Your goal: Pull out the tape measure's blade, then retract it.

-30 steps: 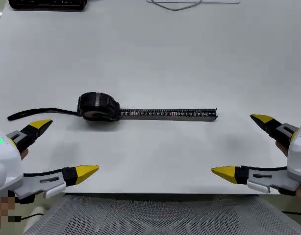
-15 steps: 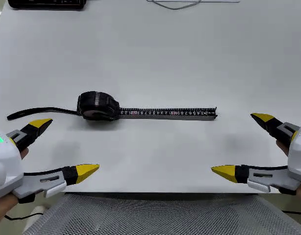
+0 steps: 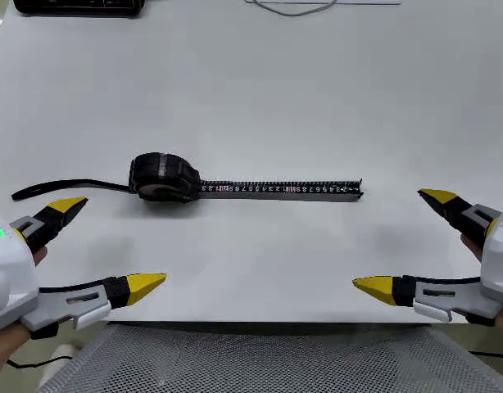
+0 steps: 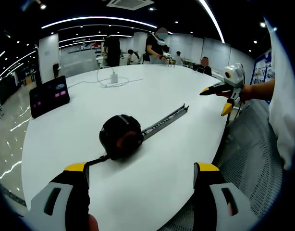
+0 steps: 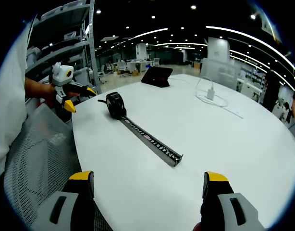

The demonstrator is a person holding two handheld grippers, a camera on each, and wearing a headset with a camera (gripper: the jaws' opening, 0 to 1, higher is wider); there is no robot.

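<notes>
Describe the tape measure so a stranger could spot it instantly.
On the white table, look left of centre. The tape measure is the round black case, its numbered blade stretched flat to the right and a black strap trailing left.

A dark tablet stands propped near the far edge of a white worktop, with a white charger and its looped cable nearby. A grey mesh chair sits at the worktop's near edge, and people stand beyond its far end.
</notes>
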